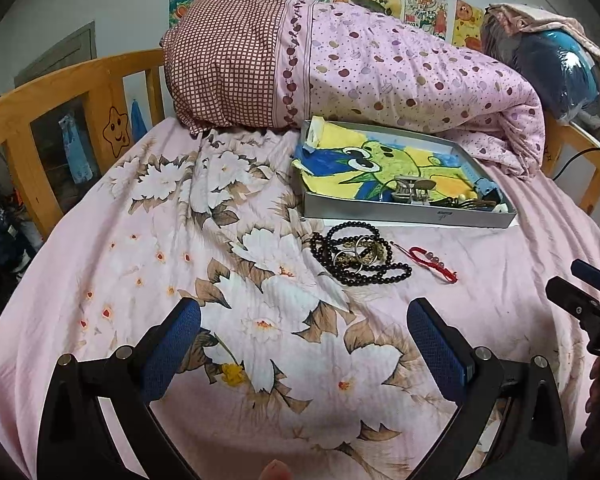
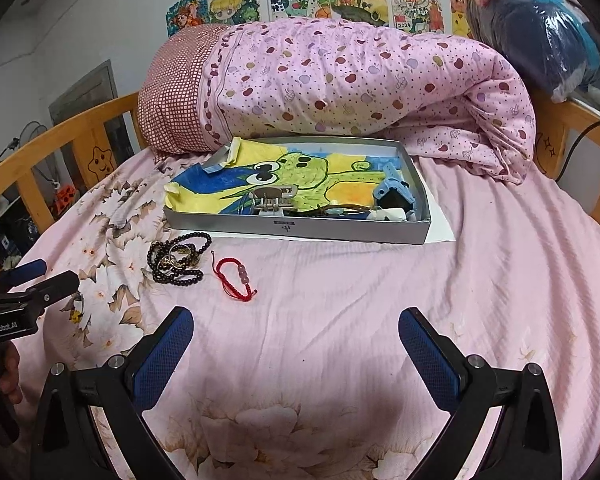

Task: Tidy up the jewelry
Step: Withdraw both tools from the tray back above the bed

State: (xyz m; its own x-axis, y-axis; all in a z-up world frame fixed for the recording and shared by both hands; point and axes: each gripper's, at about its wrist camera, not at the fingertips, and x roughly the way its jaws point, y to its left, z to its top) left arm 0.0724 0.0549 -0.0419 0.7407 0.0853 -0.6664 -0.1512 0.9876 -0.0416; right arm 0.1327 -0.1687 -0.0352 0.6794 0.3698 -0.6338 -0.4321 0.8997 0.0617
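A grey shallow box (image 1: 410,216) (image 2: 300,230) lined with a frog drawing lies on the bed and holds a hair claw (image 1: 406,190) (image 2: 270,200) and other small pieces. In front of it lie a black bead necklace (image 1: 360,258) (image 2: 176,258) tangled with gold rings, and a red cord bracelet (image 1: 432,264) (image 2: 234,280). My left gripper (image 1: 304,328) hovers open over the floral sheet, short of the beads. My right gripper (image 2: 296,336) is open too, nearer than the red bracelet, with nothing between its fingers.
A rolled pink quilt (image 1: 380,72) (image 2: 360,80) lies behind the box. A wooden bed rail (image 1: 40,108) (image 2: 60,136) runs along the left and far sides. A blue bag (image 2: 540,32) sits at the back right. Pink sheet spreads to the right of the jewelry.
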